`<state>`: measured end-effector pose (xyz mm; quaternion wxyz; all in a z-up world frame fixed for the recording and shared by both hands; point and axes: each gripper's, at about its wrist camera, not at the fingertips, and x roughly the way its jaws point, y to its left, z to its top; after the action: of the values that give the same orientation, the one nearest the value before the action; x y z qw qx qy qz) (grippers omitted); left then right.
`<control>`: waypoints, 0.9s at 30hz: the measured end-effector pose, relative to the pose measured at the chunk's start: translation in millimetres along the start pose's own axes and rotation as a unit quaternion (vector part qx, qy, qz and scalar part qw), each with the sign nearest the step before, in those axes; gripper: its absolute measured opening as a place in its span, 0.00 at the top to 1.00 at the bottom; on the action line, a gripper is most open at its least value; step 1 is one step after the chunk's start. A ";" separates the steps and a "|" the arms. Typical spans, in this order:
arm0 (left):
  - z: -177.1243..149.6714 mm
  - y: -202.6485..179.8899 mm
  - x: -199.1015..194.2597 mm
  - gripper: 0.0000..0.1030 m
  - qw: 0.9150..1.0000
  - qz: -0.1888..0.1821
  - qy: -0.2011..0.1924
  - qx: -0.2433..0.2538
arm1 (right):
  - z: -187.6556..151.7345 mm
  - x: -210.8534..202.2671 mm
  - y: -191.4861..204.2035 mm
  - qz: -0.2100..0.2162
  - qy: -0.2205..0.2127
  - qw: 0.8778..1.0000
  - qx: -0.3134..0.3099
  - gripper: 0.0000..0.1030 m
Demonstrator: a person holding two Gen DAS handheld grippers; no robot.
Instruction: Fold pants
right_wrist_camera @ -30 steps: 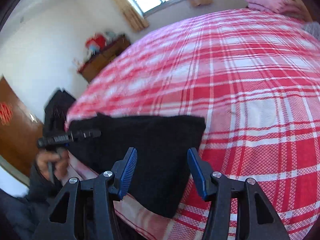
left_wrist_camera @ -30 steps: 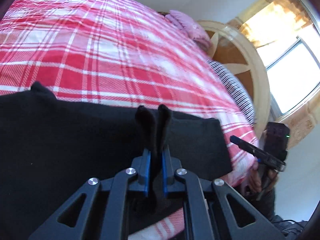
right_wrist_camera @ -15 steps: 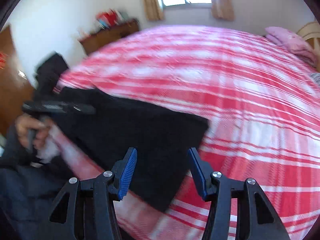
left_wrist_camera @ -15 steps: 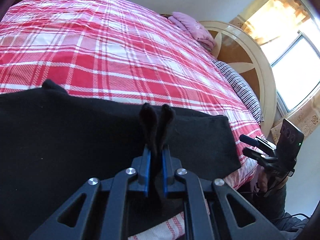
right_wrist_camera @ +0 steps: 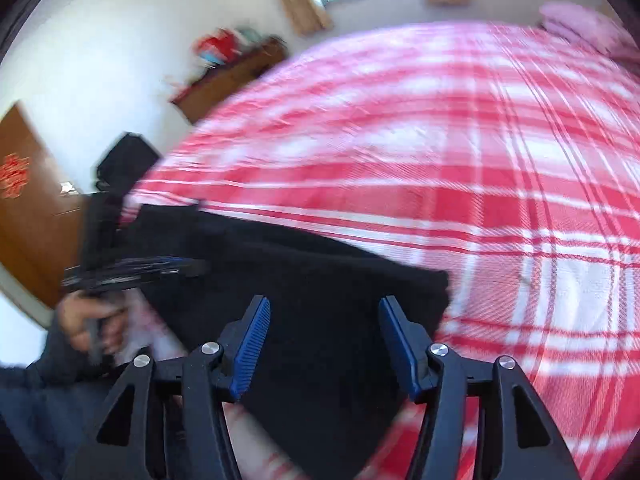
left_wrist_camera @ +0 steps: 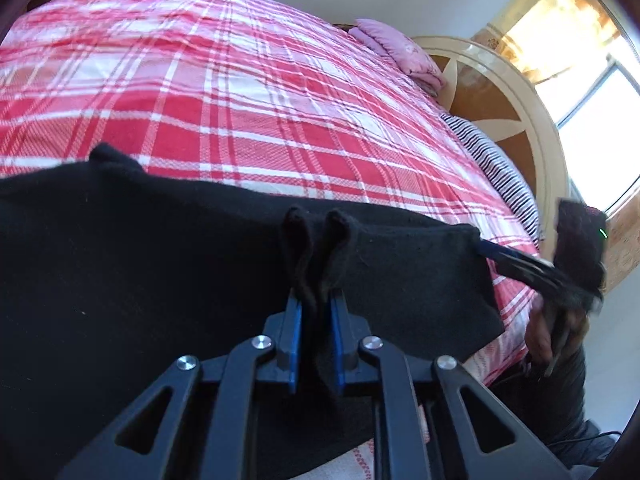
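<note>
Pants of soft black fabric (left_wrist_camera: 160, 264) are running nine-to-three on the red plaid bed (left_wrist_camera: 240, 92); your left claw (left_wrist_camera: 316, 312) is pinching their edge, your spread right claw (right_wrist_camera: 324, 344) hovering over the three-o'clock corner.

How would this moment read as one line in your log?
task: fold pants | left gripper: shut on pants | right gripper: open over pants | surface: bed

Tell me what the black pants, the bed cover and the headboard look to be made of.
Black pants: soft matte knit or fleece, probably; fuzzy surface with lint specks, bunching between the left gripper pads.
Red plaid bed cover: woven cloth, likely cotton; visible weave texture.
Headboard: seemingly glossy lacquered wood; cream frame, brown panels, light reflections.
</note>
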<state>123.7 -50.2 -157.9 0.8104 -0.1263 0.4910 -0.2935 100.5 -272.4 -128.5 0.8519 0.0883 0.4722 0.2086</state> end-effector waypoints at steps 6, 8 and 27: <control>-0.4 -9.2 -5.8 0.68 0.998 0.055 -0.020 0.035 | -11.8 -28.6 2.8 0.026 -0.019 0.999 0.007 0.43; 0.2 -8.7 -5.0 0.68 0.997 0.060 -0.020 0.040 | -27.7 -41.7 9.9 0.057 -0.013 0.998 0.002 0.43; -2.2 -14.3 -11.5 0.44 0.992 0.108 -0.033 0.063 | -24.6 34.6 87.7 0.096 0.065 0.990 -0.085 0.42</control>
<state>112.7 -54.4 -143.6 0.8595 -0.0308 0.4551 -0.2305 72.1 -179.7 -137.9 0.7998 0.0469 0.4962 0.3344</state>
